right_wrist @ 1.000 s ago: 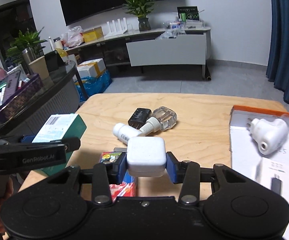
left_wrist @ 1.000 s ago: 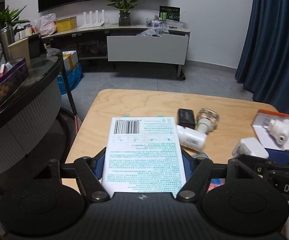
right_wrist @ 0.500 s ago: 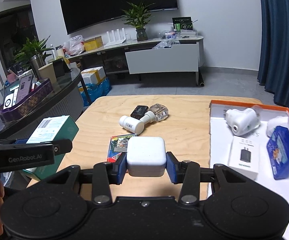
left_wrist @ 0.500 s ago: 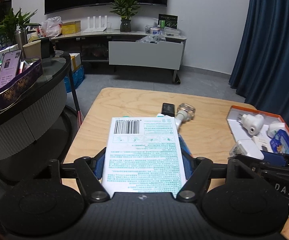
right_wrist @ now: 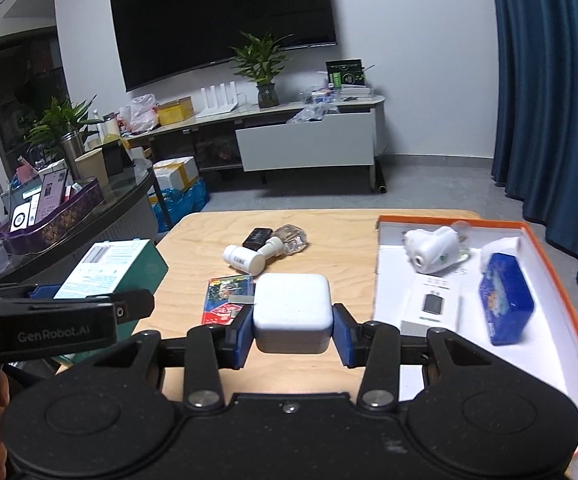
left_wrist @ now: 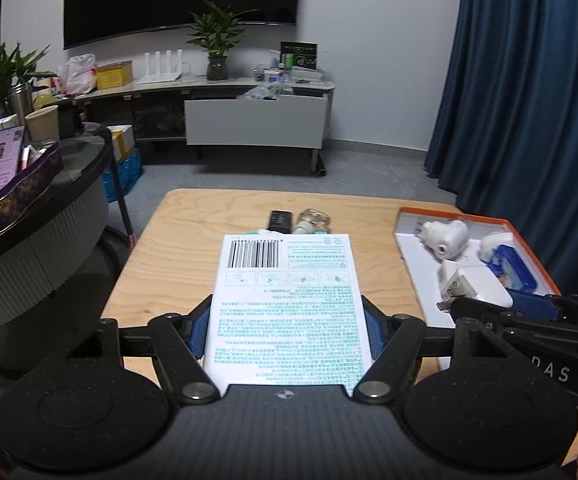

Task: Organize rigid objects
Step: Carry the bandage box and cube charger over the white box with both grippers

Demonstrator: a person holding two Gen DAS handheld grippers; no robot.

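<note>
Two grippers, each clamped: left gripper on box, right gripper on charger.

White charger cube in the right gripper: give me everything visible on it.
The white charger cube is a squarish block with rounded corners and a matte plastic-looking shell. The left wrist view shows metal prongs on one end. It is clamped on two opposite sides between the blue pads of the right gripper, held level above the wooden table, beside the orange-rimmed tray. Nothing else touches it.
</note>
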